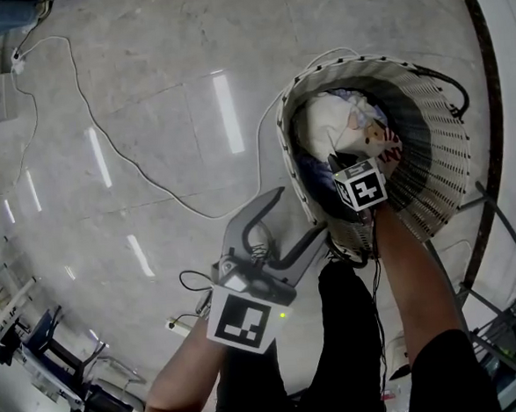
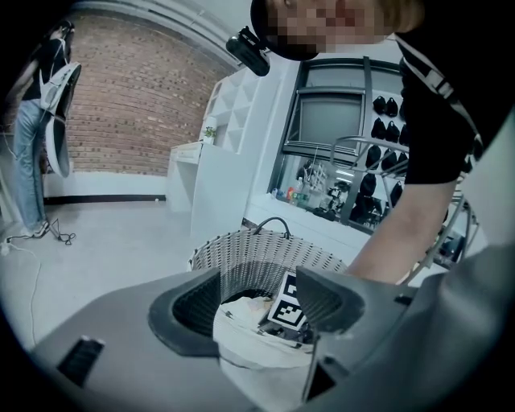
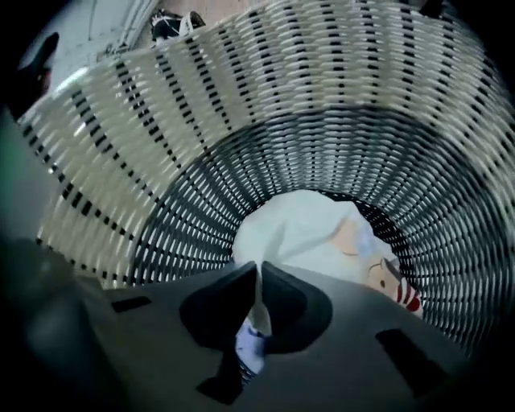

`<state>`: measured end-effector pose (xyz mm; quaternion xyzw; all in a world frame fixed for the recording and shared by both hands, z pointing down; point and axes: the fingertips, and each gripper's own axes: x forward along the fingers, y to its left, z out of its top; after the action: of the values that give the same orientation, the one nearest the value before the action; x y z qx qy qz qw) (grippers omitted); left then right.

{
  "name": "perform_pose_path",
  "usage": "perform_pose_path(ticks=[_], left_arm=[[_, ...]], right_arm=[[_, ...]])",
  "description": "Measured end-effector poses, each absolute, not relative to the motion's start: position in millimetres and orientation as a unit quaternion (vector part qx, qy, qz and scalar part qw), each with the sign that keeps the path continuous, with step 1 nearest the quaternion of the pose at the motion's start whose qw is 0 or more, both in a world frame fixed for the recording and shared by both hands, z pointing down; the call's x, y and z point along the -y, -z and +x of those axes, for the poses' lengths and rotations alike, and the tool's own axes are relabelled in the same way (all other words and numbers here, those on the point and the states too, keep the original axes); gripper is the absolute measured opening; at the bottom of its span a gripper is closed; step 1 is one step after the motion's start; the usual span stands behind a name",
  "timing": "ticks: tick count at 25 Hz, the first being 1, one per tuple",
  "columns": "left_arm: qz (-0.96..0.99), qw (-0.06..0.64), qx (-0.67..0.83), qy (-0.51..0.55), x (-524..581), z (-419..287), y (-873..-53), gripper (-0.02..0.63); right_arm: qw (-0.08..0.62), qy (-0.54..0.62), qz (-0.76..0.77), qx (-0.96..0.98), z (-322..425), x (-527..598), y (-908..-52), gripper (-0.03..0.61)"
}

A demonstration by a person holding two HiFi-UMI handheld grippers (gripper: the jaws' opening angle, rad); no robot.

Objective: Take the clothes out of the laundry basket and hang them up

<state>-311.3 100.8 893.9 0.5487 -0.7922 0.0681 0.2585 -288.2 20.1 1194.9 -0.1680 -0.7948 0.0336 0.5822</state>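
- Jaws of the right gripper [image 3: 259,278] were clamped on a white garment [image 3: 302,229] inside the laundry basket [image 3: 322,105].
- Jaws of the left gripper [image 2: 261,306] stood apart, empty, basket ahead.

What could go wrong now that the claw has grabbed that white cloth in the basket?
The right gripper pinches only a thin fold of the white garment, so it may slip free on lifting. Nothing steadies the basket; the left gripper hangs open outside it, so a snagged garment could tip it.
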Motion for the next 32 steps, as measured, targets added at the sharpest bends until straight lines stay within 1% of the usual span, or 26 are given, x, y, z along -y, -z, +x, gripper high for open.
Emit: perform_pose_path(ticks=[13, 17, 23, 28, 32], left_arm=[[0.566, 0.232, 0.787, -0.075, -78.7, -302.4, -831.9, 0.268], [0.572, 0.225, 0.785, -0.075, -72.9, -298.0, -806.6, 0.268], [0.578, 0.22, 0.783, -0.068, -62.2, -294.9, -767.8, 0.27], [0.581, 0.2, 0.786, -0.066, -55.8, -301.6, -733.0, 0.268], [0.575, 0.206, 0.789, -0.06, -54.4, -306.7, -702.2, 0.268]], right_arm=[[0.482, -0.16, -0.114, 0.854, -316.2, 16.8, -1072.7, 0.02], [0.446, -0.202, -0.105, 0.866, -317.5, 28.0, -1021.7, 0.018], [0.395, -0.228, -0.104, 0.884, -320.5, 49.1, -938.2, 0.018], [0.347, -0.253, -0.103, 0.897, -328.1, 64.0, -864.4, 0.018], [0.323, -0.265, -0.104, 0.903, -331.1, 71.1, -807.2, 0.018]])
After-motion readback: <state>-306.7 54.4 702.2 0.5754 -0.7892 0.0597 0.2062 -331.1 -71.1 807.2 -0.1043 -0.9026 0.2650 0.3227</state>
